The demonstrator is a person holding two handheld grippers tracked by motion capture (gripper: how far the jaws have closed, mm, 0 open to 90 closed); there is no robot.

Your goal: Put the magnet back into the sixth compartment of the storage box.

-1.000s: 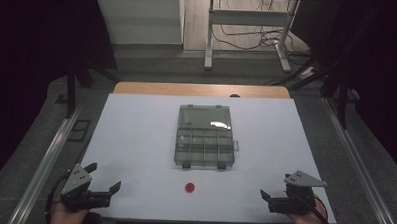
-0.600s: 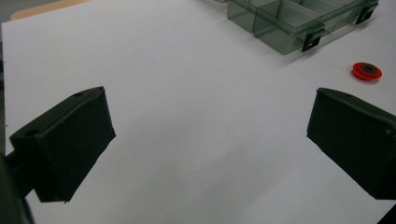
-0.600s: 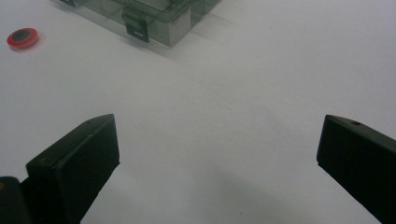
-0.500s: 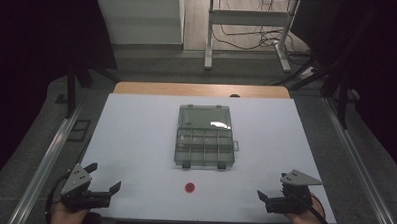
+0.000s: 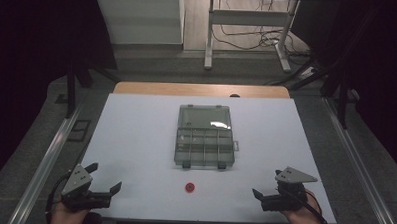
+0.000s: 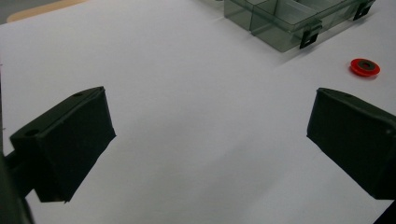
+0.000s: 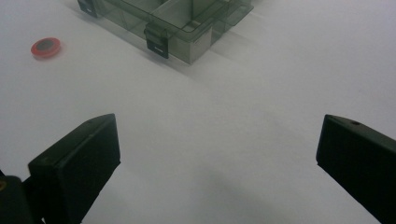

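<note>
A clear grey compartment box (image 5: 204, 137) lies open in the middle of the white table (image 5: 135, 135), lid folded away from me. A small red disc (image 5: 189, 187) rests in front of it. My left gripper (image 5: 104, 177) hovers at the near left corner, open and holding nothing; its own view has the red disc (image 6: 365, 66) and the box (image 6: 289, 23) ahead to the right of the left gripper (image 6: 210, 135). My right gripper (image 5: 267, 183) is at the near right, open and holding nothing. Beyond the right gripper (image 7: 219, 158), the disc (image 7: 45, 46) and box (image 7: 173, 23) lie ahead to the left.
A wooden strip (image 5: 202, 90) borders the table's far edge. Metal rails (image 5: 50, 157) run along both sides. A stand with cables (image 5: 249, 33) is on the floor beyond the table.
My right gripper has drifted slightly to the left along the near edge. The left gripper, box and disc have stayed put.
</note>
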